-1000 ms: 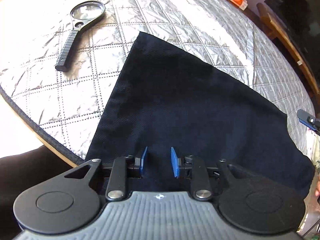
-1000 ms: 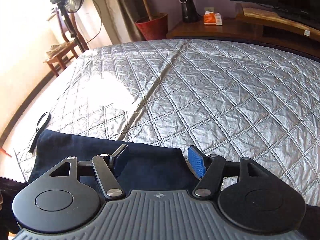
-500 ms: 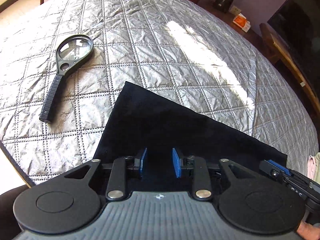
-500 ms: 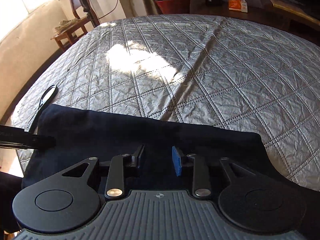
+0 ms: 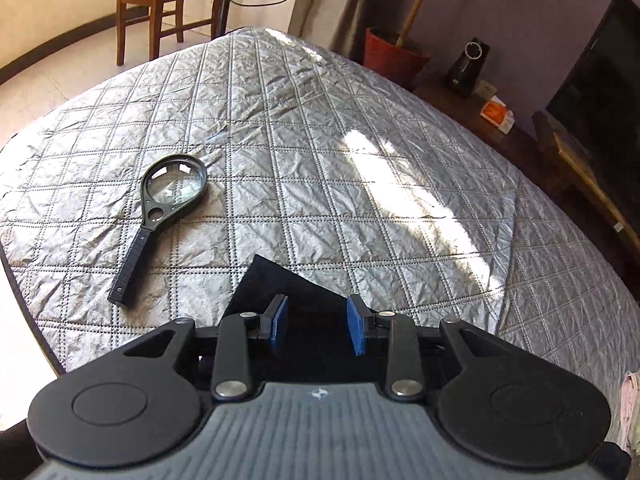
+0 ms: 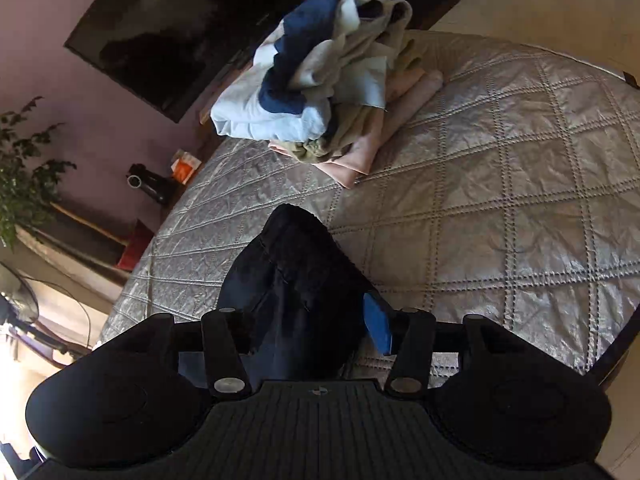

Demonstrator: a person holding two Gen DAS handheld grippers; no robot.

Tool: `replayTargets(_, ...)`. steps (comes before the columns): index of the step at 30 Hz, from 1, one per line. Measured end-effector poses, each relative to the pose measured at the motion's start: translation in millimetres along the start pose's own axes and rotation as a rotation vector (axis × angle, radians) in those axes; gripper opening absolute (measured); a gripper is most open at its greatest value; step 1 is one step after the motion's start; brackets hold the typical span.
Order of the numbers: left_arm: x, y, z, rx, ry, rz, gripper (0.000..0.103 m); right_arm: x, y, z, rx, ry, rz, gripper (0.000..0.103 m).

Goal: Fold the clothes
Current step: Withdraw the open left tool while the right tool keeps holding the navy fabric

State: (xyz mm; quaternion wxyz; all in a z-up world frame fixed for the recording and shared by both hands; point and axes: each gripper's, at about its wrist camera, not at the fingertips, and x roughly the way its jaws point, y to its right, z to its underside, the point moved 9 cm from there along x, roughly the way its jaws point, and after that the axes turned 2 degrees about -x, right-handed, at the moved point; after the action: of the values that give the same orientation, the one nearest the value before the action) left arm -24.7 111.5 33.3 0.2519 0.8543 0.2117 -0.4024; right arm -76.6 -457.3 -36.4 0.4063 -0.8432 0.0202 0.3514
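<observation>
right tongs (image 6: 316, 324) now hold bunched dark cloth (image 6: 292, 280), swung toward clothes pile (image 6: 320, 92).

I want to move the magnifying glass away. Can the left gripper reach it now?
Probably not freely: the left gripper has the dark cloth between its fingers. The magnifying glass lies uncovered on the quilt, ahead and left.
</observation>
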Motion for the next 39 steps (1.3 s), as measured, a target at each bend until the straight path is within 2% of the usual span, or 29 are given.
replayTargets(4, -6, 57, 26, 0.172, -0.019, 0.123, 0.031, 10, 16, 13, 0.037, 0.017, -0.008, 0.057)
replayTargets(9, -1, 104, 73, 0.362, -0.089, 0.210, 0.031, 19, 14, 11, 0.026, 0.057, -0.046, 0.058)
replayTargets(12, 6, 116, 97, 0.430, -0.132, 0.215, 0.031, 31, 10, 3, -0.010, 0.067, -0.068, 0.057)
replayTargets(16, 20, 112, 120, 0.436, -0.210, 0.190, 0.031, 41, 5, -2, -0.085, 0.069, -0.085, 0.054)
replayTargets(19, 26, 107, 127, 0.447, -0.227, 0.166, 0.030, 41, -3, -1, -0.201, 0.053, -0.031, 0.049)
replayTargets(20, 26, 107, 127, 0.455, -0.223, 0.164, 0.030, 41, -10, 1, -0.288, 0.047, 0.008, 0.051)
replayTargets(22, 25, 107, 129, 0.471, -0.216, 0.160, 0.031, 41, -21, 5, -0.424, 0.051, 0.060, 0.062)
replayTargets(27, 24, 107, 131, 0.512, -0.196, 0.151, 0.033, 37, -14, 4, -0.355, 0.109, 0.035, 0.068)
replayTargets(28, 24, 109, 132, 0.521, -0.192, 0.151, 0.035, 37, -16, 6, -0.387, 0.107, 0.051, 0.063)
replayTargets(29, 23, 110, 133, 0.530, -0.189, 0.150, 0.037, 39, -17, 8, -0.420, 0.102, 0.066, 0.053)
replayTargets(31, 23, 111, 135, 0.548, -0.182, 0.148, 0.039, 41, -19, 10, -0.448, 0.089, 0.077, 0.046)
replayTargets(32, 22, 112, 136, 0.557, -0.178, 0.147, 0.040, 41, -19, 10, -0.431, 0.086, 0.068, 0.044)
replayTargets(36, 22, 114, 139, 0.580, -0.169, 0.148, 0.043, 41, -20, 11, -0.371, 0.088, 0.011, 0.021)
replayTargets(39, 23, 116, 142, 0.596, -0.163, 0.148, 0.046, 38, -29, 8, -0.354, 0.117, -0.011, 0.016)
